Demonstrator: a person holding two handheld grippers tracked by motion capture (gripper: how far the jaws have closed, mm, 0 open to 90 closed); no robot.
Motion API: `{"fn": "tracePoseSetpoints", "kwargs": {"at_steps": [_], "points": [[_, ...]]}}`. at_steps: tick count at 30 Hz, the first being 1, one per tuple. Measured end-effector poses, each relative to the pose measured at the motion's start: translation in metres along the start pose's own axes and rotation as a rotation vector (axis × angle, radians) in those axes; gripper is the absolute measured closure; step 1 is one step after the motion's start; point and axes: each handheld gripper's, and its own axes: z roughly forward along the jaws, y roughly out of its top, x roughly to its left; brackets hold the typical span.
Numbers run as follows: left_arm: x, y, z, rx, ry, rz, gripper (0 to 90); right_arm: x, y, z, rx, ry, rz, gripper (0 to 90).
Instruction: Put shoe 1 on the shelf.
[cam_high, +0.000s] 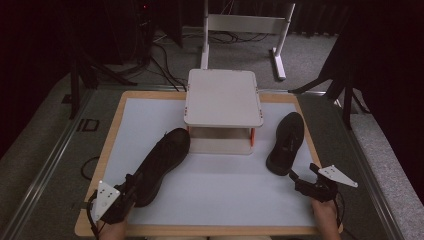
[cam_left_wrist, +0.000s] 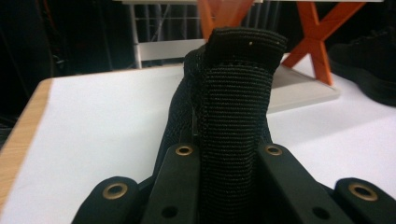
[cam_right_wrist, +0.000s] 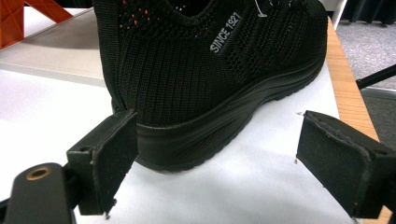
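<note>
Left shoe gripped at the heel, right shoe waiting between open jaws.

On my left, the left gripper (cam_high: 131, 186) has its jaws closed tight on the heel tab of the left shoe (cam_high: 162, 162), which lies slanted on the white mat (cam_high: 220, 192) with its toe pointing toward the small white stand (cam_high: 223, 97); the left gripper view shows the ribbed tab pinched between the two black jaws. The stand sits mid-table on orange legs. To its right, the right shoe (cam_high: 286, 142) rests on its sole near the mat's edge, and my right gripper (cam_high: 303, 173) holds its jaws spread wide just behind that heel; I can't tell whether the nearer pad touches it.
</note>
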Motion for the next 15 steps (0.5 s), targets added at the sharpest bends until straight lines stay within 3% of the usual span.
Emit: {"fn": "tracePoseSetpoints", "kwargs": {"at_steps": [2, 3, 5, 12, 15], "points": [[-0.007, 0.003, 0.002, 0.005, -0.009, 0.013, 84.9, 0.000, 0.000, 0.000, -0.001, 0.001, 0.002, 12.3], [-0.012, 0.004, 0.004, 0.006, -0.011, -0.003, 84.9, 0.000, 0.000, 0.000, -0.002, -0.001, 0.003, 12.3], [-0.019, 0.006, 0.007, 0.009, -0.009, 0.009, 84.8, 0.000, 0.000, 0.000, -0.002, 0.000, 0.005, 12.3], [-0.047, 0.010, 0.024, 0.017, -0.039, -0.009, 84.8, 0.000, 0.000, 0.000, -0.001, -0.003, -0.001, 12.3], [-0.053, 0.012, 0.032, 0.021, -0.039, -0.012, 84.8, 0.000, 0.000, 0.000, -0.004, -0.002, 0.000, 12.3]]}}
